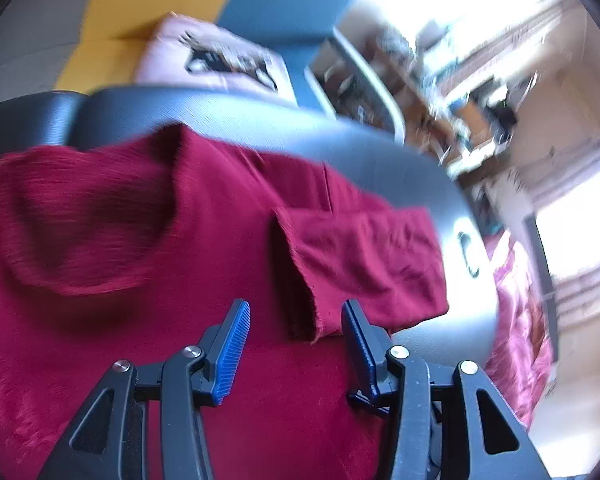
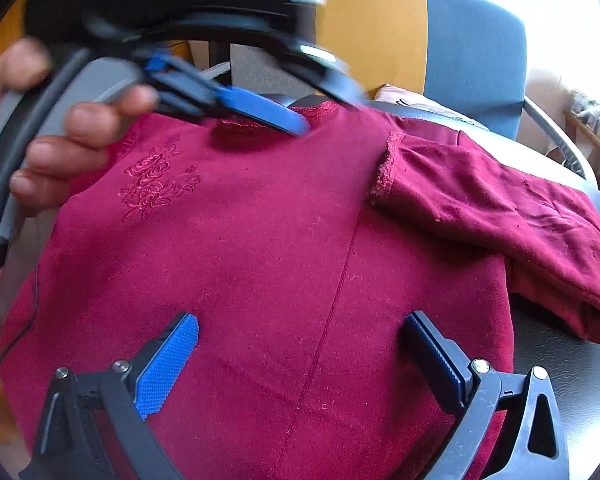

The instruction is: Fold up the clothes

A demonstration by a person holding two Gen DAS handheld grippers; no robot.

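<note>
While the dark red top lies spread across the dark desk, front panel up, both grippers hang above it with nothing between their blue pads. Its neckline points toward the far edge of the desk, and a tone-on-tone flower embroidery sits on the chest at the left of the right wrist view. One short sleeve is folded in over the body on the right side, its hemmed cuff lying on the chest panel and the rest of it reaching out to the desk's edge.

The right gripper has its jaws spread wide, as far apart as they go, over the lower middle of the top astride a vertical seam, gripping no cloth. The left gripper has its jaws partly open and also empty; in its own blurred view the folded sleeve's cuff lies just ahead of the pads. In the right wrist view the left gripper appears up near the neckline, one blue pad over the collar, with the person's hand wrapped around its handle.

Beyond the desk stands a chair with yellow and blue panels, and a pale pink folded garment with a black print rests on its seat.
</note>
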